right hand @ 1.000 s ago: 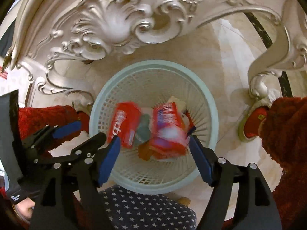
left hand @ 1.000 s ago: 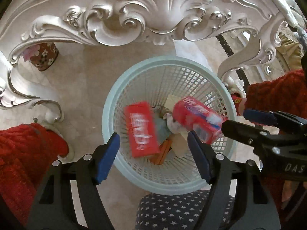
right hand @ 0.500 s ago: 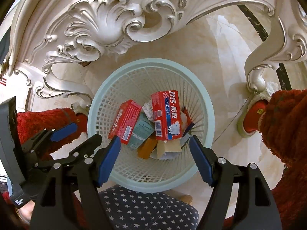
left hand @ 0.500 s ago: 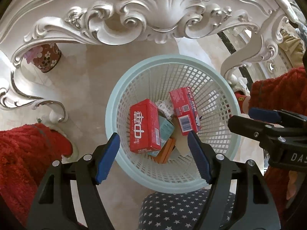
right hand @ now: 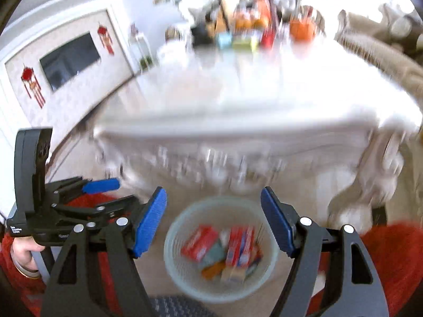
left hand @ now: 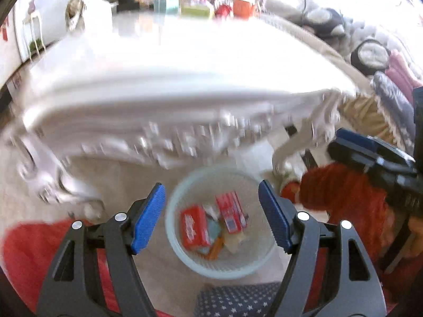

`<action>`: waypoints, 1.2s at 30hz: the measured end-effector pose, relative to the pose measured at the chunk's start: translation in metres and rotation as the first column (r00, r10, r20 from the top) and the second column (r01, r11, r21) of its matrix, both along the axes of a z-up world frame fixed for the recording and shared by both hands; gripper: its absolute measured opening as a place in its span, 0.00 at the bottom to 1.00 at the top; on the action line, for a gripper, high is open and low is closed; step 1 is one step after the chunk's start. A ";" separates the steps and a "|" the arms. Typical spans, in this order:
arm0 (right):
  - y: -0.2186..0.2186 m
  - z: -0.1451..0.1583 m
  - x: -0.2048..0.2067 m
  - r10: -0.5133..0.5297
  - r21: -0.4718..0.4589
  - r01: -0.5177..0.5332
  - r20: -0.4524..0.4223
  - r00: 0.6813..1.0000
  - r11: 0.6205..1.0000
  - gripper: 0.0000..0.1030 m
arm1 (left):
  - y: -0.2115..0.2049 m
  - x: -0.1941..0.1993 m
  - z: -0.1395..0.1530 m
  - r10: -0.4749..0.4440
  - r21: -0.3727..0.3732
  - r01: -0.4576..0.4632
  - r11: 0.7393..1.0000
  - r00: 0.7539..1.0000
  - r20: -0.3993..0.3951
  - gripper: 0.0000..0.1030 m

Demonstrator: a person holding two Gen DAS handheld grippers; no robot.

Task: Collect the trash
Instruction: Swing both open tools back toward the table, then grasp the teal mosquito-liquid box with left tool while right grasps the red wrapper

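A pale green mesh trash basket [left hand: 185,185] stands on the floor below both grippers; it also shows in the right wrist view [right hand: 174,224]. Inside lie two red boxes [left hand: 194,225] [left hand: 232,211] with other cartons and paper; the right wrist view shows the boxes [right hand: 199,241] [right hand: 240,245] too. My left gripper [left hand: 211,219] is open and empty, high above the basket. My right gripper [right hand: 214,223] is open and empty, also above it. Both views are motion-blurred.
An ornate white carved table [left hand: 171,79] stands beyond the basket, its top [right hand: 251,84] in view with assorted items [right hand: 253,34] at the far end. A star-patterned cushion [left hand: 232,301] lies at the near edge. Red sleeves [left hand: 343,200] flank the basket.
Both grippers have risen and tilted up, so the basket looks smaller and the tabletop has come into view. The two red boxes lie at rest in the basket.
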State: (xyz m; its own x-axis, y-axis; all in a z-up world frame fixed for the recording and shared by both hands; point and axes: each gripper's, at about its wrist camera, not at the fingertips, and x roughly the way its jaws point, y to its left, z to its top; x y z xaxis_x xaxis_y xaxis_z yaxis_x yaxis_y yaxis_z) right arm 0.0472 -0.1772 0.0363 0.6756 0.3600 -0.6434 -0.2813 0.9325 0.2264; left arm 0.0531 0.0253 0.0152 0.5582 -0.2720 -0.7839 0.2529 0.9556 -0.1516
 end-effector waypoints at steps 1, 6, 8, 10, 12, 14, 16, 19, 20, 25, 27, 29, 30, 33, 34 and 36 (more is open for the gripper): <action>-0.006 0.015 0.011 -0.008 -0.006 0.008 0.032 0.999 1.000 0.68 | 0.004 0.007 0.009 0.008 -0.003 -0.008 1.000 1.000 0.009 0.69; -0.024 0.063 0.079 -0.099 -0.042 0.106 0.140 0.985 0.993 0.69 | 0.017 0.065 0.051 0.077 -0.024 -0.076 0.997 0.996 0.037 0.69; -0.030 0.074 0.110 -0.116 -0.038 0.124 0.168 0.979 0.992 0.73 | 0.018 0.092 0.066 0.095 -0.026 -0.093 0.995 0.993 0.065 0.69; -0.032 0.081 0.145 -0.135 -0.053 0.148 0.193 0.972 0.988 0.74 | 0.020 0.125 0.081 0.123 -0.061 -0.117 0.991 0.988 0.094 0.69; -0.037 0.085 0.176 -0.142 -0.054 0.156 0.202 0.969 0.986 0.74 | 0.025 0.149 0.090 0.169 -0.081 -0.159 0.984 0.978 0.125 0.69; -0.040 0.088 0.213 -0.147 -0.056 0.161 0.192 0.970 0.985 0.74 | 0.025 0.185 0.097 0.204 -0.098 -0.191 0.977 0.966 0.156 0.69; -0.037 0.088 0.253 -0.145 -0.072 0.158 0.165 0.976 0.985 0.74 | 0.026 0.222 0.101 0.243 -0.095 -0.229 0.969 0.955 0.170 0.69; -0.031 0.079 0.309 -0.151 -0.115 0.162 0.105 0.983 0.980 0.74 | 0.022 0.298 0.107 0.295 -0.085 -0.284 0.955 0.938 0.179 0.69; -0.030 0.073 0.326 -0.159 -0.120 0.168 0.081 0.984 0.978 0.74 | 0.020 0.323 0.109 0.308 -0.071 -0.300 0.951 0.933 0.185 0.69; -0.039 0.051 0.404 -0.229 -0.047 0.227 -0.050 0.972 0.973 0.74 | 0.004 0.426 0.108 0.363 -0.016 -0.367 0.930 0.913 0.184 0.86; -0.038 0.045 0.421 -0.235 -0.047 0.232 -0.076 0.969 0.972 0.74 | 0.003 0.455 0.105 0.382 -0.059 -0.377 0.924 0.913 0.144 0.86; -0.034 0.041 0.433 -0.224 -0.055 0.220 -0.099 0.970 0.974 0.74 | 0.000 0.482 0.101 0.409 -0.058 -0.405 0.912 0.906 0.110 0.86; -0.033 0.039 0.436 -0.217 -0.053 0.212 -0.104 0.971 0.976 0.74 | -0.002 0.492 0.097 0.418 -0.047 -0.415 0.908 0.903 0.100 0.86; -0.028 0.033 0.447 -0.188 -0.060 0.182 -0.111 0.976 0.981 0.75 | -0.006 0.520 0.084 0.436 -0.001 -0.437 0.899 0.897 0.074 0.86; -0.029 0.031 0.449 -0.191 -0.067 0.185 -0.111 0.975 0.981 0.75 | -0.009 0.529 0.079 0.436 0.007 -0.437 0.899 0.898 0.060 0.86; -0.029 0.029 0.454 -0.195 -0.093 0.184 -0.129 0.972 0.978 0.75 | -0.011 0.542 0.073 0.437 0.008 -0.437 0.899 0.899 0.035 0.86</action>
